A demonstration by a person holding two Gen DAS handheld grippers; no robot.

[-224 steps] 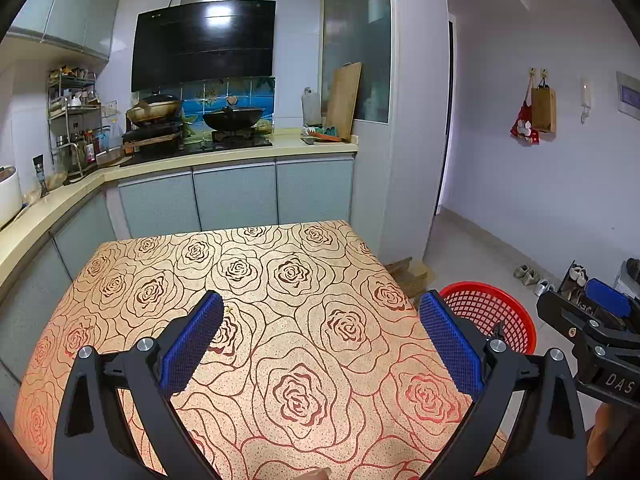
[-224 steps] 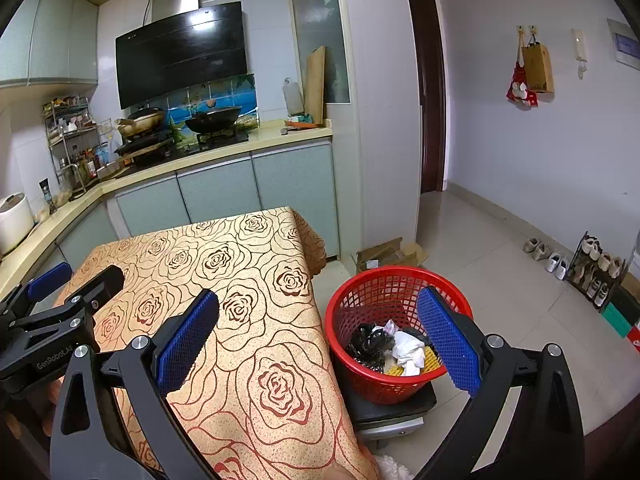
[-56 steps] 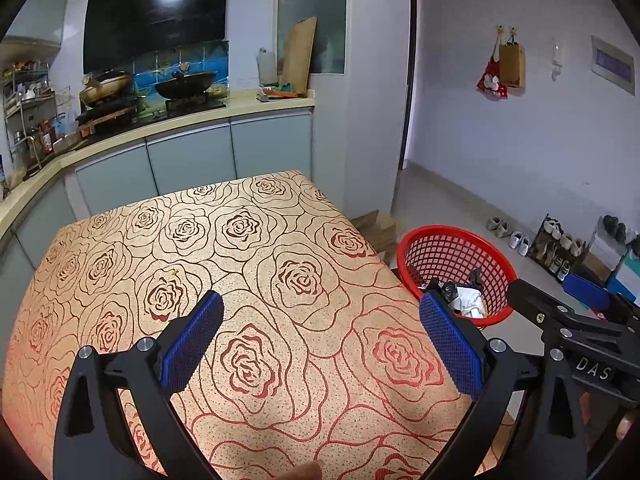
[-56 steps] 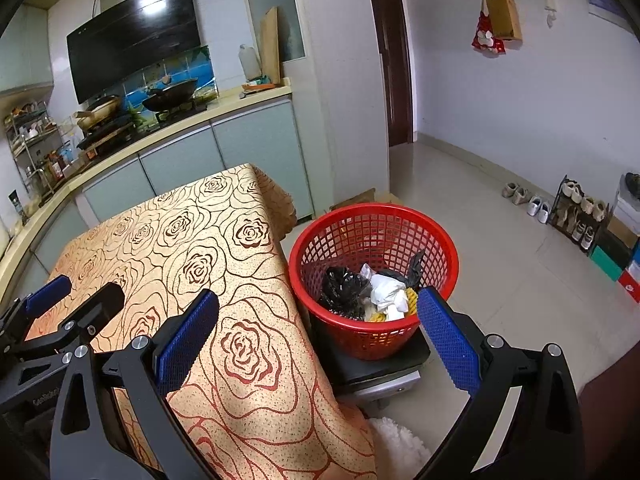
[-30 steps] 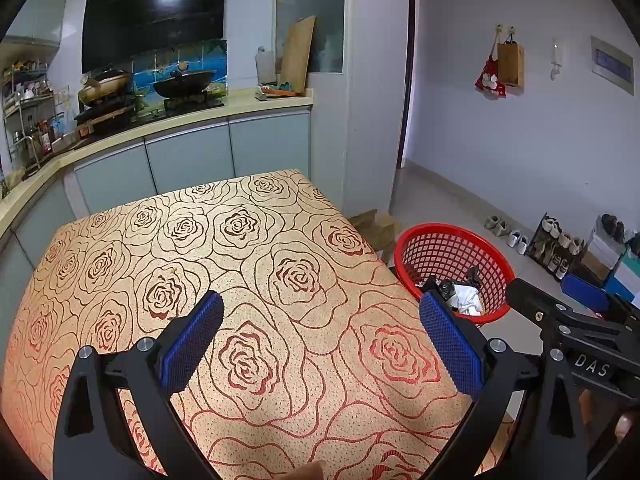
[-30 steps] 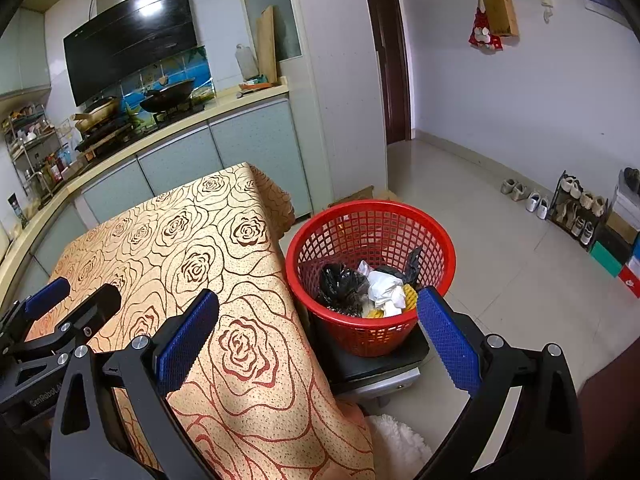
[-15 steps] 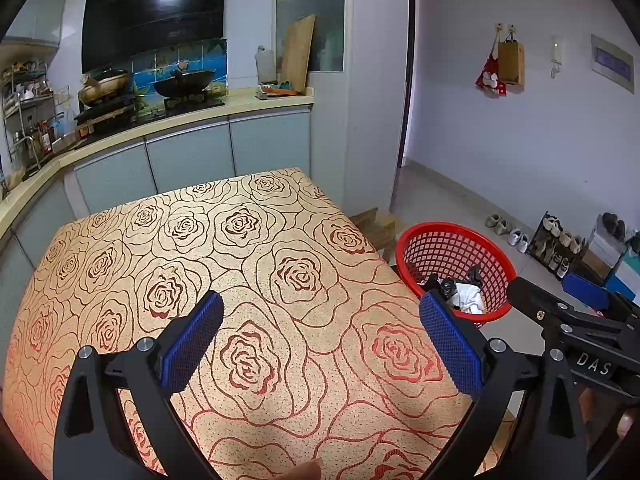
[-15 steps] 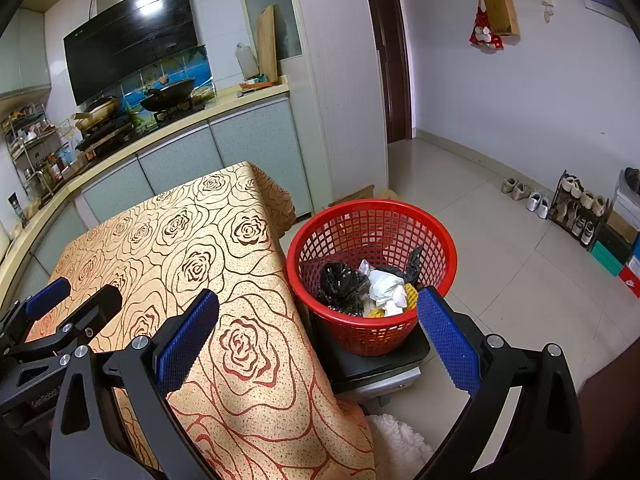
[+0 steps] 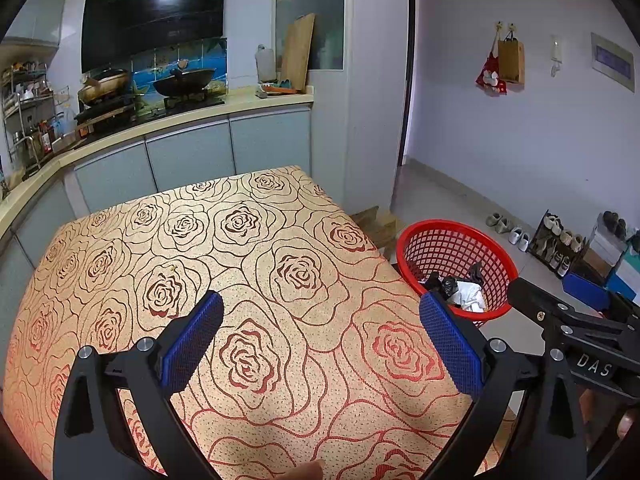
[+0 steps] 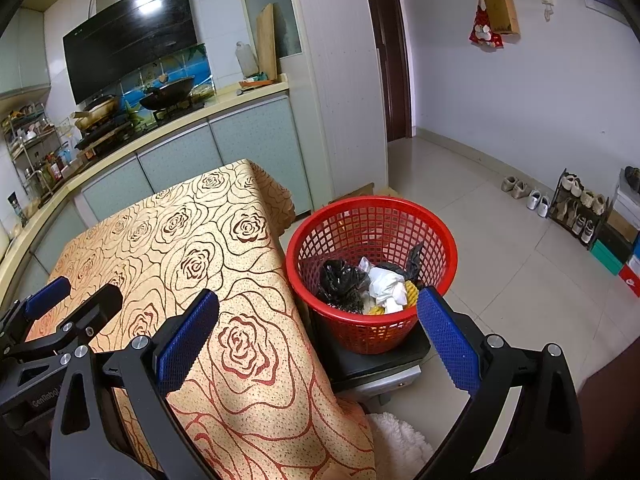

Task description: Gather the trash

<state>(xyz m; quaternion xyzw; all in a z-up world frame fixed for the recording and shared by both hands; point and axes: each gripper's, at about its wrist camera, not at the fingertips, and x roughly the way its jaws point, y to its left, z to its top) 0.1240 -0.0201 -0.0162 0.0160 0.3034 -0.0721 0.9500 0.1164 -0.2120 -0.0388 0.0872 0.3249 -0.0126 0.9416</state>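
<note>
Right wrist cam gets the best look at the red basket [image 10: 372, 276]: it's sitting on a dark stool [image 10: 372, 360] just beside the table [image 10: 208, 248], w/ trash [image 10: 368, 284] in the bottom, i.e. a black bag, a white crumpled wad and smth yellow. Left cam only catches the far half of the basket [image 9: 454, 258] past the table edge, stool hidden, but it shows way more of the rose-print tablecloth [image 9: 240, 280], nothing but a tiny speck on it afaict. Left gripper [image 9: 320, 344] is spread wide, blue pads holding nothing, hovering over the table. Right gripper [image 10: 316, 344] also wide apart and empty, sitting above the table corner w/ its right pad [image 10: 448, 344] in front of the basket rim. Each cam sees the other gripper poking in at the edge.
</note>
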